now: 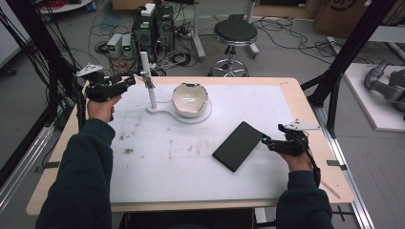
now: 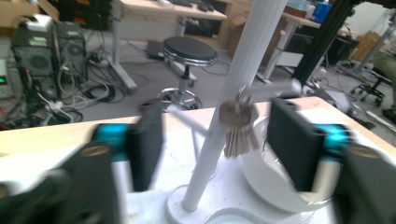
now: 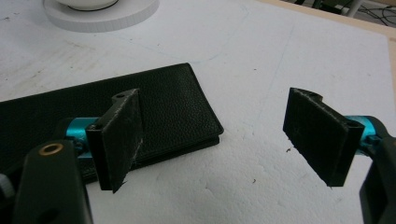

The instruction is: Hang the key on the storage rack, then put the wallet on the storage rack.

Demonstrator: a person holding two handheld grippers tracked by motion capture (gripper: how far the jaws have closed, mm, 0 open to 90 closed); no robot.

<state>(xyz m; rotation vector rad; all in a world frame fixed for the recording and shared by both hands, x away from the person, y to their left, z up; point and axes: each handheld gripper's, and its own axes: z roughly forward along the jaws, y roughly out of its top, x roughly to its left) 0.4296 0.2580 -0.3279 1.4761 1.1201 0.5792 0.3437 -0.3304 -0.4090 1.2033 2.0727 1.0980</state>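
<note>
Near edge of bench [image 1: 191,191]: two dark sleeves come in from the bottom, one hand per tool.

R tongs [image 1: 265,141] sit low at the bench's right side, jaws spread wide w/ nothing between them. In the right gripper view the tongs [image 3: 219,140] point at the near short end of a black leather wallet [image 3: 154,107]; one jaw overlaps the wallet's edge in the picture, the other is over bare white surface beside it. Can't tell if the jaw touches the leather. From the high view the wallet [image 1: 239,145] lies flat, skewed diagonally, just left of the R tongs, right of bench centre.

Mid bench: white sheet w/ brownish smudges [image 1: 128,150] left of centre.

Farther back: white stand [image 1: 152,102] w/ upright post and a round base, a white bowl [image 1: 190,99] on the base's wider part. A bunch of keys [image 2: 239,128] hangs off a side peg of the post.

L tongs [image 1: 130,80] held up at the far-left corner, aimed at the post. In the left gripper view the tongs [image 2: 217,140] are wide apart, blurred, w/ post and keys framed between the jaws but farther off, not gripped.

Beyond the bench: black stool [image 1: 234,36], computer towers [image 1: 153,28], cables on the floor.
</note>
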